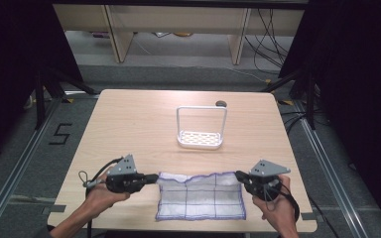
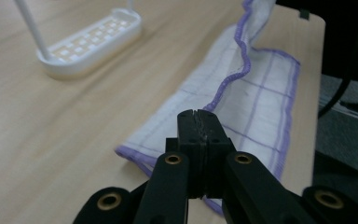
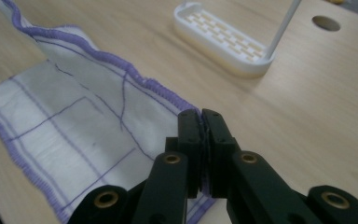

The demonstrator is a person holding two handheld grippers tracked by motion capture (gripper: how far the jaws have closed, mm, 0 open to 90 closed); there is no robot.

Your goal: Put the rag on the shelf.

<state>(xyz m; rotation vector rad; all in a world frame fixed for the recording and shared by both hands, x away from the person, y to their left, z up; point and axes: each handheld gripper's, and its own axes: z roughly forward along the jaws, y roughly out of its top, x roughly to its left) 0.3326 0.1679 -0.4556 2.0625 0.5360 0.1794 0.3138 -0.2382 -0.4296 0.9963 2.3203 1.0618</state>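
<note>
The cloth [image 1: 201, 195] lay flat on the table [image 1: 129, 124], close to the near edge, white with purple lines and a purple hem. It looked soft, thin and light, so it would bend and droop when lifted. The far corners looked best to grab. The left gripper [image 1: 152, 177] was pinched tight on the far left corner, and the right gripper [image 1: 239, 175] on the far right. A white rack [image 1: 200, 128] stood farther back.

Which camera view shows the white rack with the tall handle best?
The high view shows the white rack best: its whole slotted base and complete arched handle are visible, standing upright beyond the cloth. The left gripper view shows a blurred base and part of one post. The right gripper view shows the base sharper, but the handle is cut off.
</note>
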